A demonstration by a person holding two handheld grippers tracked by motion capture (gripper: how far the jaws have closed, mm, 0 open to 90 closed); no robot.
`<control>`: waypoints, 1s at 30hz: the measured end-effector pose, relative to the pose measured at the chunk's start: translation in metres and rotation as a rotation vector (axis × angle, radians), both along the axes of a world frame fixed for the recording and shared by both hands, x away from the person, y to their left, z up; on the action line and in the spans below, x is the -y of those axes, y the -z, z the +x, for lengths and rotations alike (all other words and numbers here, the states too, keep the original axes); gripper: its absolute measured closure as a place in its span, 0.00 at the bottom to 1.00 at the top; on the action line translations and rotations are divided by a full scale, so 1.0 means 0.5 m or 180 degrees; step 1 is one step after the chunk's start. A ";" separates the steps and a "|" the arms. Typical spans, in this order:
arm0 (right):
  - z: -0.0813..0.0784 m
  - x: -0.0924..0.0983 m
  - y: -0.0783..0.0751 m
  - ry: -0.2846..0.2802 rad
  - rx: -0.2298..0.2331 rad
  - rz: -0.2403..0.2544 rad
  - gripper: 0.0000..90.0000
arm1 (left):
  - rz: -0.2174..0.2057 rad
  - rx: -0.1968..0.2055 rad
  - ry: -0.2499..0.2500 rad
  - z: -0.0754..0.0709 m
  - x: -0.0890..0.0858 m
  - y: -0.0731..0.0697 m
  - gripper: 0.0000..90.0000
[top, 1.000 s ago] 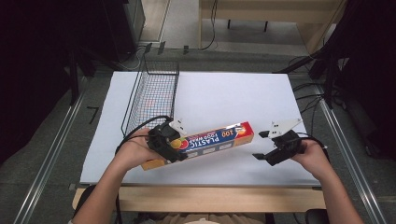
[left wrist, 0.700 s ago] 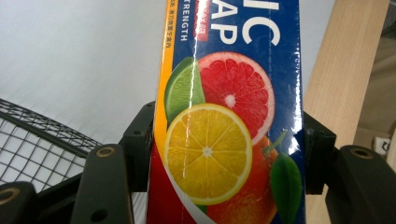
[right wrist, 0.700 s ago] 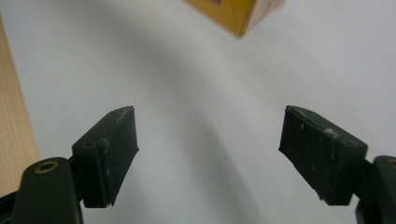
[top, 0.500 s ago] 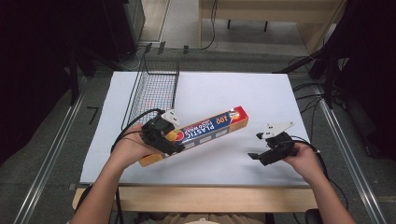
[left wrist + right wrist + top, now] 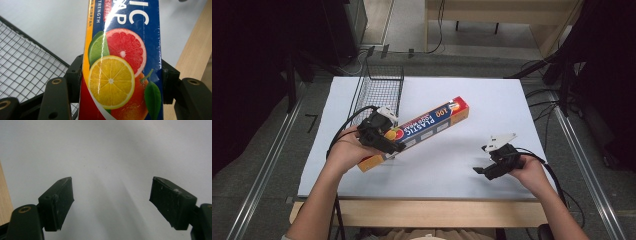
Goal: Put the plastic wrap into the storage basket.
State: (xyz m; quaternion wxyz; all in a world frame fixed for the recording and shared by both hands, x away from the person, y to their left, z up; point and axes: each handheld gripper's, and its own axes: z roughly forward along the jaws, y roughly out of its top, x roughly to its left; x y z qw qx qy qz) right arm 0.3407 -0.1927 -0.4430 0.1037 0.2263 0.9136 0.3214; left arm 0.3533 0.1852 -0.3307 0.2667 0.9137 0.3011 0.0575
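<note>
A long plastic wrap box, red, orange and blue with citrus fruit printed on it, is held slanted above the white table top. My left gripper is shut on the box near its lower left end; in the left gripper view both black jaws press the sides of the box. My right gripper hovers low over the table at the front right, open, with nothing between its fingers. The far end of the box points toward the table's back right.
A black wire basket stands at the back left of the table, just beyond the left hand; its mesh lies close beside the left jaws. The wooden front edge of the table runs below the white surface.
The left gripper has carried the box up and to the left, toward the basket, and tilted it more steeply. The right gripper has drawn back slightly toward the front right.
</note>
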 end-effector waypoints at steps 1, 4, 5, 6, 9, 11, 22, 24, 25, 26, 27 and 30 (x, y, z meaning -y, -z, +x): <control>0.000 0.000 0.000 -0.0002 -0.0009 0.0007 0.22 | -0.0017 -0.0012 -0.0037 0.003 -0.003 -0.002 0.44; 0.001 0.001 0.000 0.0009 -0.0010 0.0016 0.22 | -0.0044 -0.0018 -0.0119 0.011 -0.013 -0.007 0.44; 0.001 0.000 0.000 0.0009 -0.0011 0.0018 0.22 | -0.0054 -0.0025 -0.0135 0.014 -0.017 -0.009 0.44; 0.001 0.000 0.000 0.0005 -0.0005 0.0008 0.22 | -0.0065 -0.0022 -0.0159 0.015 -0.021 -0.011 0.44; 0.002 0.000 0.001 0.0006 -0.0012 -0.0006 0.22 | -0.0089 -0.0019 -0.0216 0.021 -0.029 -0.016 0.44; 0.002 0.000 0.001 0.0013 -0.0009 -0.0005 0.22 | -0.0092 -0.0012 -0.0277 0.026 -0.036 -0.020 0.44; 0.001 -0.001 0.000 0.0038 0.0031 -0.0006 0.22 | -0.0049 0.0061 -0.0667 0.058 -0.067 -0.030 0.44; 0.000 -0.001 -0.002 0.0045 0.0037 0.0018 0.22 | -0.0009 0.0100 -0.0770 0.064 -0.067 -0.030 0.44; 0.000 0.000 -0.003 0.0034 0.0053 0.0033 0.22 | -0.0017 0.0107 -0.0827 0.069 -0.068 -0.028 0.44; -0.001 0.000 -0.004 0.0041 0.0073 0.0026 0.22 | -0.0006 0.0092 -0.0851 0.074 -0.069 -0.027 0.44; -0.001 0.000 -0.005 0.0050 0.0072 0.0034 0.22 | -0.0004 0.0094 -0.0881 0.077 -0.069 -0.026 0.44; -0.001 0.000 -0.006 0.0053 0.0087 0.0043 0.22 | 0.0071 0.0110 -0.1042 0.093 -0.067 -0.024 0.44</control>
